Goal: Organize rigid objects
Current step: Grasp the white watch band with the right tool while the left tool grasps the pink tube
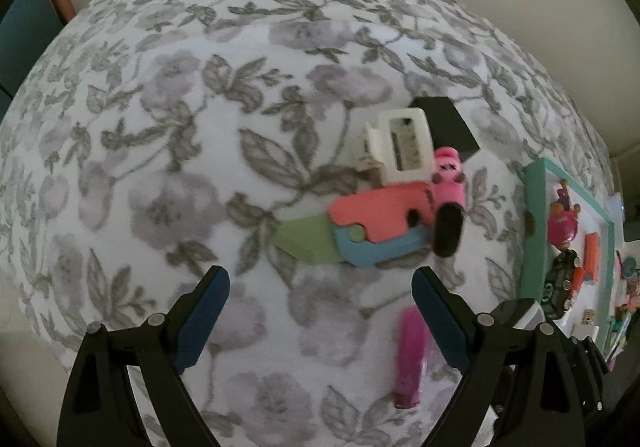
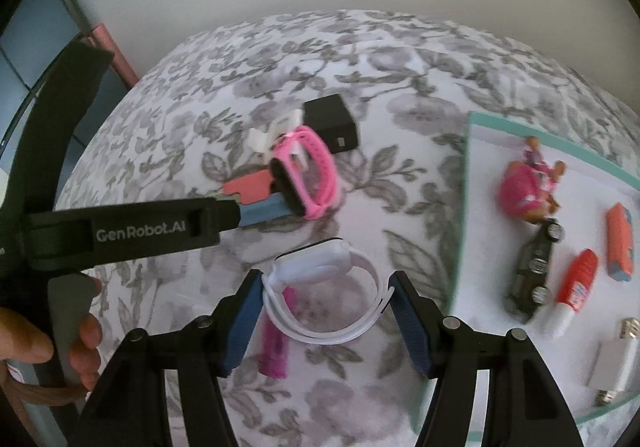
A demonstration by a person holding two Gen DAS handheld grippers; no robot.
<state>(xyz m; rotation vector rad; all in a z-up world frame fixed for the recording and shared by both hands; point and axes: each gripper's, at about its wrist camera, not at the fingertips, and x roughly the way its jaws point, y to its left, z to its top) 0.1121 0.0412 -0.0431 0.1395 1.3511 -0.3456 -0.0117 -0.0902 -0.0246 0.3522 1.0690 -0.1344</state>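
Right gripper [image 2: 324, 317]: released, jaws wide apart around the white watch, not pressing it.
White watch [image 2: 324, 287]: lies on the floral-covered worktop [image 2: 400, 87] between the right gripper's fingers, band looped.
Magenta tube [image 2: 276, 339]: lies on the cloth just behind the white watch's band, near the right gripper's left finger.
Left gripper [image 1: 320, 311]: released, jaws spread, nothing between them; hovers near the toy pile.
Tray [image 2: 472, 167]: teal-rimmed, to the right; holds a pink doll [image 2: 528, 187], dark toy car [image 2: 536, 267], red-and-white bottle [image 2: 576, 291], orange block [image 2: 620, 243], white plug [image 2: 612, 363].
Pile, mid worktop: coral, blue and green puzzle blocks [image 1: 376, 227], pink watch [image 2: 308, 171] resting on them.
White holder [image 1: 404, 143]: just behind the blocks.
Black box [image 2: 332, 123]: farthest, just behind the pile.
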